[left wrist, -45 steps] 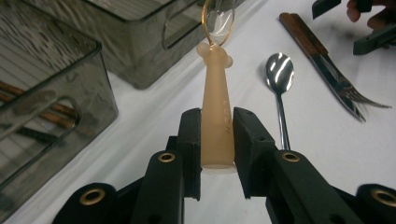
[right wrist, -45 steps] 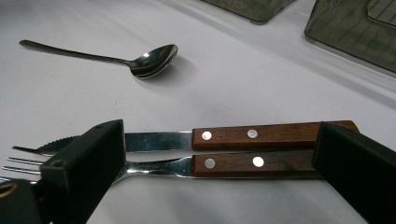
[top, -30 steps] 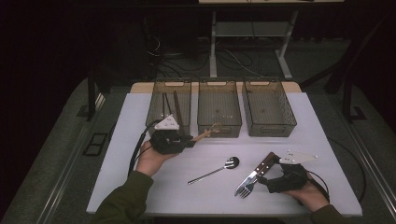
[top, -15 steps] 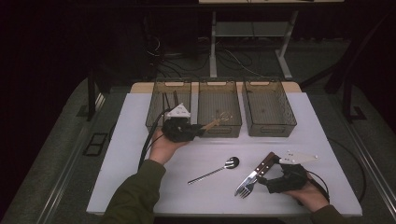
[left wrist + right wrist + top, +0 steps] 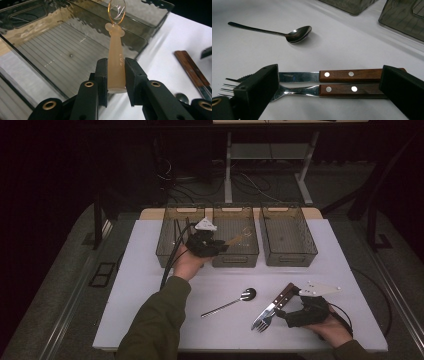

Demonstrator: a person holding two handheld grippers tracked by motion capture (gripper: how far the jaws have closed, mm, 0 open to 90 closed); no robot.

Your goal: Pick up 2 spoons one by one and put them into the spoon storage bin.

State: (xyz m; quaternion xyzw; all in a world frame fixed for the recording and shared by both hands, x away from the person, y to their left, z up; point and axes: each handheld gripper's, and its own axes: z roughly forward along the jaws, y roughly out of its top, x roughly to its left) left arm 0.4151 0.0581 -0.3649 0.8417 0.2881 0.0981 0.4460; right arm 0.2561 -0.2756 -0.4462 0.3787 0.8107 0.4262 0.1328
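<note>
Left hand-held gripper over the middle bin of three smoked-plastic bins along the far edge of the worktop. Jaws clamped on the flat handle of a translucent amber plastic spoon; in the left gripper view both pads press the handle near its butt end, and the clear bowl points away, out over the bin's ribbed floor. The spoon is held clear of the bin floor, handle roughly level, bowl toward the bin's far right part as seen in the high view.

Left bin and right bin flank it, all three just beside one another.

Right hand-held gripper low on the worktop near the near right corner, jaws wide. Between them, lying side by side, a wood-handled knife and a wood-handled fork, both flat on the surface; the pads stand off from the two ends, and I cannot tell whether they touch.

Steel spoon lies loose near the middle of the near edge, bowl toward the right gripper, well apart from the bins.
</note>
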